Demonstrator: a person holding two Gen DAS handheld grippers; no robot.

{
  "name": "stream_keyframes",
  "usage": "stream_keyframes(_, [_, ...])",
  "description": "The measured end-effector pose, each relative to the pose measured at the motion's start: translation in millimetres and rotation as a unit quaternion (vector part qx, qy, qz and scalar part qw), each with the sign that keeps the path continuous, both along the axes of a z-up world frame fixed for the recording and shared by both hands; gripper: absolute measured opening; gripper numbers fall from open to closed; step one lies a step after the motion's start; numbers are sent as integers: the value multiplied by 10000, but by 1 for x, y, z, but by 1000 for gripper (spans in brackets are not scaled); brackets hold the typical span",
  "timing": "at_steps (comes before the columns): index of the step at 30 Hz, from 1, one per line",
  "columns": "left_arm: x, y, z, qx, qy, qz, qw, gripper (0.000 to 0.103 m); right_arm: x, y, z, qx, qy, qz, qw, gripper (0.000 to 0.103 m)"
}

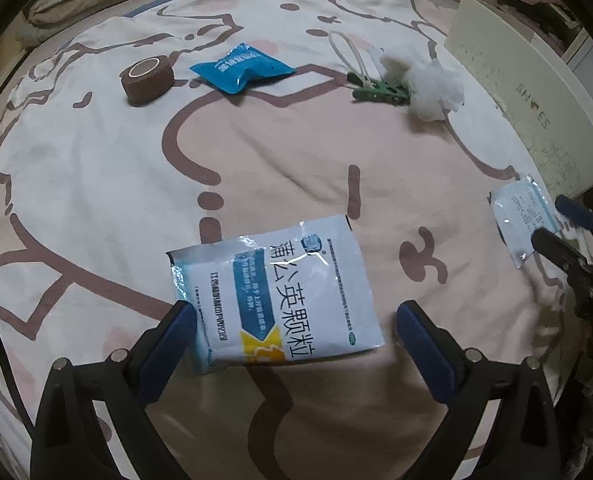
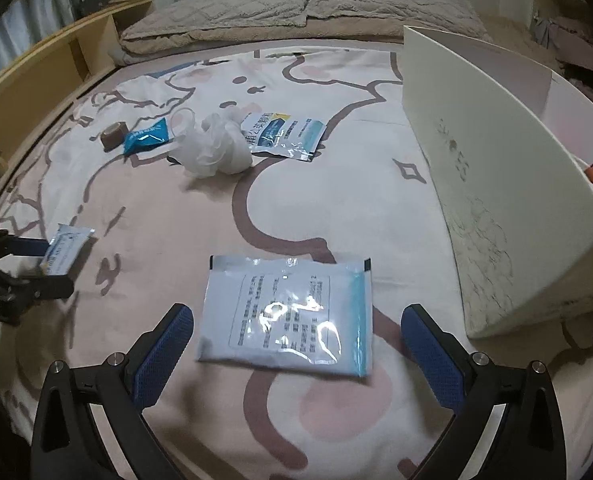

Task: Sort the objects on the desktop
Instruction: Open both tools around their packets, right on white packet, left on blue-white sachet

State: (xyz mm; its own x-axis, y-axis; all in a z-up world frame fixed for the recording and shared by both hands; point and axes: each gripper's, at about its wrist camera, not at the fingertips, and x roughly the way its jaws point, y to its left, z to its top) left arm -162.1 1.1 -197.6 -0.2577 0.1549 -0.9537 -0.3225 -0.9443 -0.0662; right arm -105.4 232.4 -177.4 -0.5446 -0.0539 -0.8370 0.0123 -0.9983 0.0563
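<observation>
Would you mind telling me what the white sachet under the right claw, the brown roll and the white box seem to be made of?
Sachet: glossy plastic or foil laminate, judging by glare and crimped edges.
Brown roll: matte, possibly fabric tape or bandage; unclear.
White box: matte cardboard, by its flat, stiff printed panel.

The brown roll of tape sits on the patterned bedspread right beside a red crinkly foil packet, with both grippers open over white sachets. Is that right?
Not quite: the crinkly foil packet beside the brown roll of tape is blue, not red, as the left wrist view shows. The rest holds: both lie on the patterned bedspread, and the left gripper and right gripper stand open over white sachets.
</observation>
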Motion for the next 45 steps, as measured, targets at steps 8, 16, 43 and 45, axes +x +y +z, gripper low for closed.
stream_keyframes(8, [-1,1,-2,-41,-26,84,10000,102,-12,-6,-13,208,-141,21,9997,103])
stream_keyframes(16, [-4,-3,9,144,24,225,9996,102,-19,-10,-20,330,-183,-34,9993,103])
stream_keyframes(43, [-13,-10,-14,-286,-295,634,9971,103,-15,-12,-27,427,-25,-142,9990,103])
stream_keyframes(45, [-14,-12,-15,-266,-327,701,9966,103,-16,-10,-27,361,-55,-146,9992,103])
